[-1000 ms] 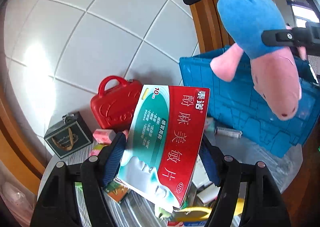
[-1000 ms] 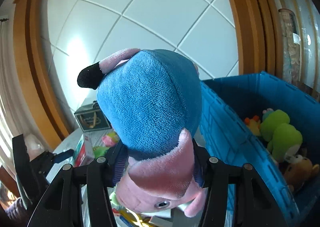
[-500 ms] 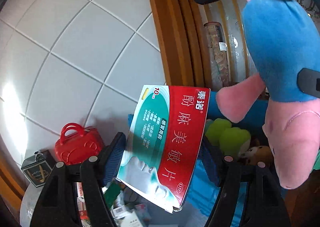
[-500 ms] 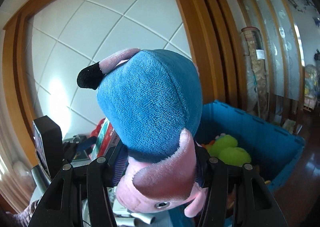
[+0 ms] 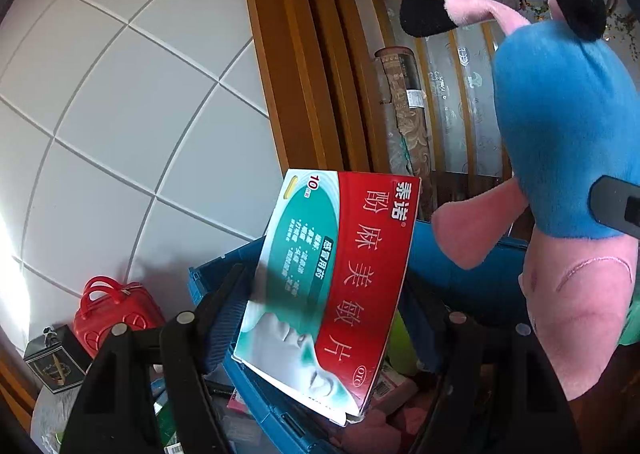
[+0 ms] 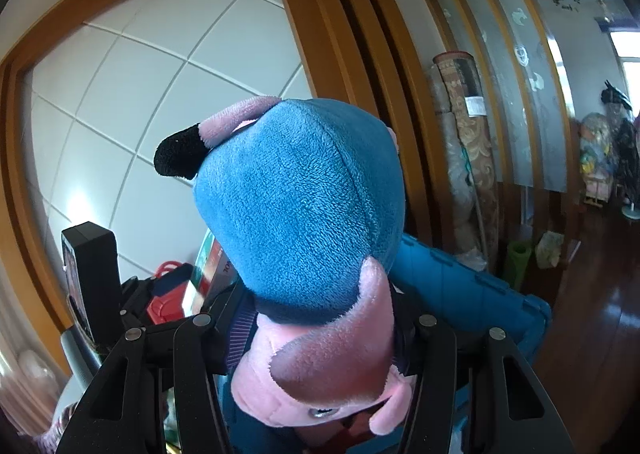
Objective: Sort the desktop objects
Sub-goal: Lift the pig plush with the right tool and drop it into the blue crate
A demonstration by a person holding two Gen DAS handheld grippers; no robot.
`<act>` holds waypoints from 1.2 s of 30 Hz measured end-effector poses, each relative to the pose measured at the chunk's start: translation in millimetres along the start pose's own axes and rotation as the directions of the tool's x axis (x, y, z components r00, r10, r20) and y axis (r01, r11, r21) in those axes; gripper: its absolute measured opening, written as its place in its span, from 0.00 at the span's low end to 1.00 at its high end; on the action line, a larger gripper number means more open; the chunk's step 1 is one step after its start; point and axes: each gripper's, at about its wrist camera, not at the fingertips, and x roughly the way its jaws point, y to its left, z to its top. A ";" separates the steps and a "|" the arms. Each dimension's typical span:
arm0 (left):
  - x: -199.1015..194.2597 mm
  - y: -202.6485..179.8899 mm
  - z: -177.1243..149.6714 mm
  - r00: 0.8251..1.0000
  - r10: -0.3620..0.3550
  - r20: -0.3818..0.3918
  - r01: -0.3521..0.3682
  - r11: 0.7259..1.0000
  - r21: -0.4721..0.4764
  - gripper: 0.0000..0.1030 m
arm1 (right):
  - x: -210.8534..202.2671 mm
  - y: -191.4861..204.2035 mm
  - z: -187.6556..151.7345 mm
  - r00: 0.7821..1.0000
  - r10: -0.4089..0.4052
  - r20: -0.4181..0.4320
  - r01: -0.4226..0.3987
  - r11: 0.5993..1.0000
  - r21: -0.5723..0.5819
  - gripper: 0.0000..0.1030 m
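Observation:
My left gripper [image 5: 320, 306] is shut on a red, white and teal medicine box [image 5: 332, 286], held tilted above the near corner of a blue plastic crate [image 5: 452, 274]. My right gripper [image 6: 320, 318] is shut on a blue and pink plush toy [image 6: 304, 213], which hangs head down and fills the middle of the right wrist view. The same plush toy [image 5: 568, 157] shows at the right of the left wrist view, over the crate. The crate's far wall [image 6: 460, 286] appears behind the toy, and the left gripper's black body [image 6: 92, 282] stands at the left.
A red toy suitcase [image 5: 116, 310] and a small dark gift box [image 5: 56, 358] stand on the table at the lower left. Pink packets [image 5: 392, 394] lie inside the crate. A white panelled wall [image 5: 120, 113], wooden door frames [image 5: 304, 53] and a rolled carpet [image 6: 464, 157] stand behind.
Both grippers have swung right and upward with their loads. The crate now lies directly below the medicine box, and the suitcase and gift box have slid to the lower left corner.

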 end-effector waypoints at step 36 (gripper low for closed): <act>30.7 -9.9 11.6 0.994 0.096 -0.046 -0.097 0.995 -0.036 1.00 | 45.0 -33.6 16.3 0.994 -0.106 0.010 0.106 0.994 0.021 0.93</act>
